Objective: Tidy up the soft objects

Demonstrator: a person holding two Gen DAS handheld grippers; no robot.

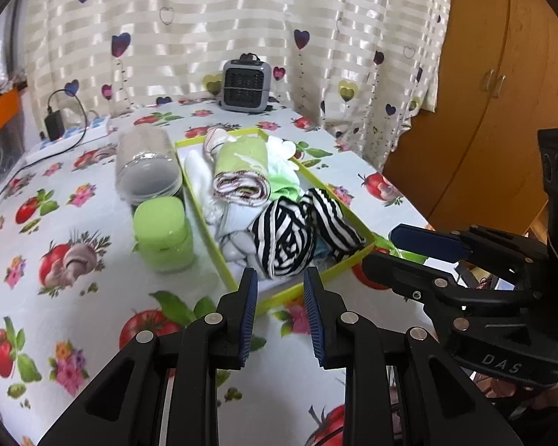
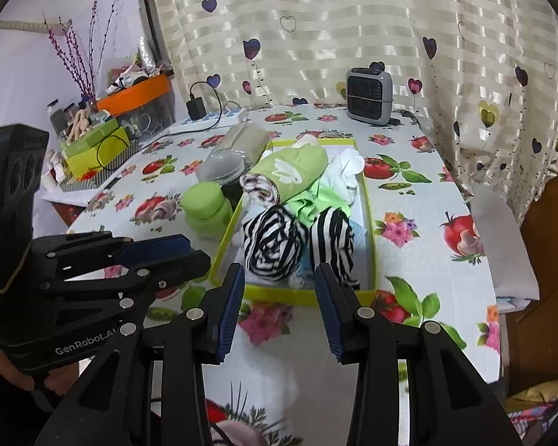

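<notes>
A yellow-green tray (image 1: 219,256) (image 2: 370,230) on the fruit-print table holds rolled soft clothes: a black-and-white striped roll (image 1: 284,239) (image 2: 269,243) at the near end, a second striped piece (image 1: 331,219) (image 2: 333,241) beside it, a green roll with a striped edge (image 1: 241,171) (image 2: 290,174) behind, and white pieces (image 1: 199,171) (image 2: 348,165). My left gripper (image 1: 281,293) is open and empty, just short of the tray's near edge. My right gripper (image 2: 279,290) is open and empty at the near edge too. Each gripper shows in the other's view, the right gripper (image 1: 420,245) and the left gripper (image 2: 167,252).
A green-lidded jar (image 1: 163,234) (image 2: 208,212) and a clear jar lying on its side (image 1: 147,167) (image 2: 230,152) sit left of the tray. A small grey heater (image 1: 245,85) (image 2: 368,98) stands at the back by the curtain. A power strip with charger (image 1: 61,126) (image 2: 204,111) lies back left. A wooden cabinet (image 1: 483,74) stands right.
</notes>
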